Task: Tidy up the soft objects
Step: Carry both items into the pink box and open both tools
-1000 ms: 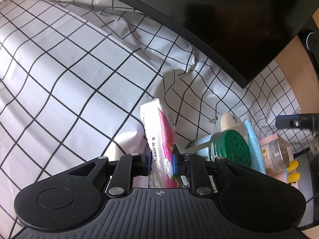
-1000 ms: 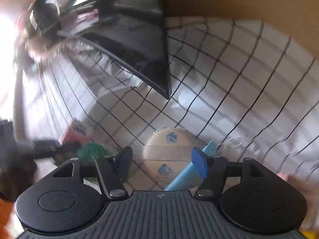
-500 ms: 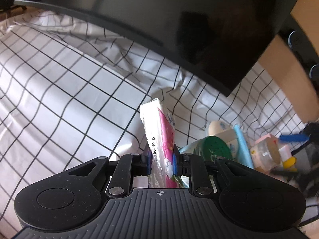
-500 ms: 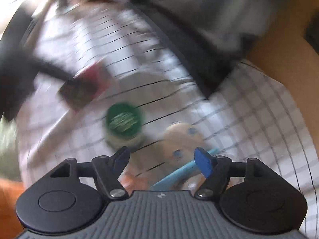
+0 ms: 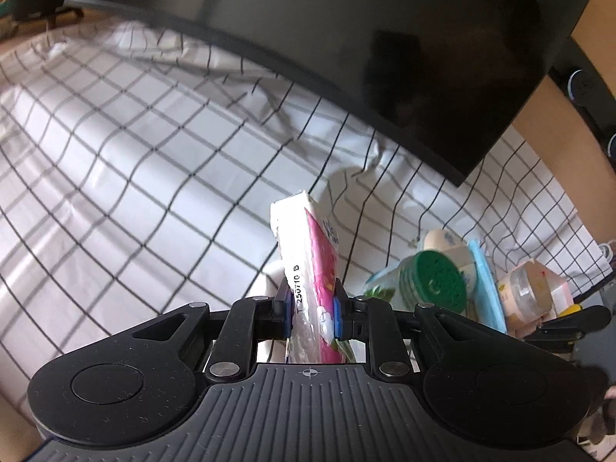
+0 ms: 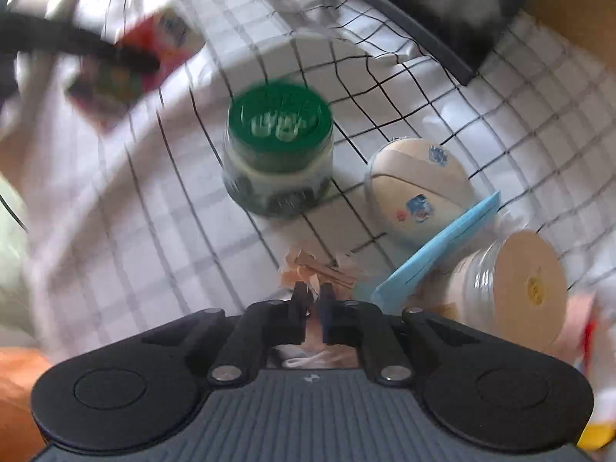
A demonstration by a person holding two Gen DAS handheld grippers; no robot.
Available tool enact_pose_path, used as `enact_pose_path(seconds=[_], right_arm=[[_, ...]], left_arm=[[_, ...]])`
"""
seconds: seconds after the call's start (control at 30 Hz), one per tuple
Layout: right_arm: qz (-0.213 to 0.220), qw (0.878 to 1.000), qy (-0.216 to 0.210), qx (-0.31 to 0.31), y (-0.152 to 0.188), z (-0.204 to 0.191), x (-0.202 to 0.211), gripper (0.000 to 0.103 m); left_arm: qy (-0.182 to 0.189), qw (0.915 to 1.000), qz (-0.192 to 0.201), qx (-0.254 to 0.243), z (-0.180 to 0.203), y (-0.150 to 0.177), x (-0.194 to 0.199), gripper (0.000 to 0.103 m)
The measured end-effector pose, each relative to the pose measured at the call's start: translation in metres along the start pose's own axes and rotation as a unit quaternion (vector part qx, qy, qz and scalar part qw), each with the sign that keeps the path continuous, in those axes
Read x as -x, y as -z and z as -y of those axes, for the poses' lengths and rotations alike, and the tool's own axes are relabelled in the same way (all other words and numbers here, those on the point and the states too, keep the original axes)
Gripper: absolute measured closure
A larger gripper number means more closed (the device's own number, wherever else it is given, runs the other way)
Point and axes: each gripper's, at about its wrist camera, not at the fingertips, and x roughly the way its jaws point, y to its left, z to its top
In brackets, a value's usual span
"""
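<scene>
One tissue pack (image 5: 308, 265), white with a pink printed face, is standing upright between the narrow-set pads of the left gripper (image 5: 310, 308), which is clamping it near its lower end above the checked cloth (image 5: 134, 177) covering the surface; along the pack's side the characters "T 250710 B" are reading clearly, while the blue logo near its top is too small to make out. The right gripper (image 6: 312, 300) is pointing steeply down with its jaws drawn almost together, and a crumpled peach-coloured wrapper (image 6: 308, 269) is lying right at its tips; whether the pads are pinching it I cannot tell through the blur. Beside that gripper, one jar with a green lid (image 6: 279, 154) is standing upright, its lid lettering smeared and unreadable. One cream-coloured rounded pack (image 6: 417, 188) with small blue and red printed marks is lying just right of the jar, touching one flat light-blue pack (image 6: 442, 250) that is leaning against it. One clear jar with a cream lid (image 6: 516, 288) is lying on its side by the blue pack, a small yellow sticker showing on the lid. One large dark monitor (image 5: 385, 57) is looming over the back of the cloth.
</scene>
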Motion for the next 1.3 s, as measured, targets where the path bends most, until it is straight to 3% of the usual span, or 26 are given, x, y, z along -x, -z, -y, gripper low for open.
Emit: enact_pose_path(seconds=[0.27,0.6,0.77,0.97,1.3], right_arm=[[0.06,0.992,-0.059,-0.092,-0.027,0.032,0.066,0.097],[0.149,0.979,-0.043,-0.135,-0.03,0.067,0.135,0.097],[0.194,0.966,-0.022,-0.169,0.001,0.093,0.165,0.097],[0.236,0.946,0.017,-0.221,0.065,0.128,0.19,0.097],[0.284,0.907,0.088,-0.3,0.165,0.177,0.228,0.097]], left_arm=[[0.004,0.9998,0.02,-0.007,0.009,-0.013,0.017,0.081],[-0.001,0.9985,0.029,-0.046,0.047,-0.038,0.028,0.081],[0.011,0.9966,0.033,-0.075,0.086,-0.046,0.03,0.081],[0.042,0.9919,0.025,-0.117,0.157,-0.036,0.019,0.081],[0.118,0.9757,-0.03,-0.182,0.294,0.005,-0.024,0.081]])
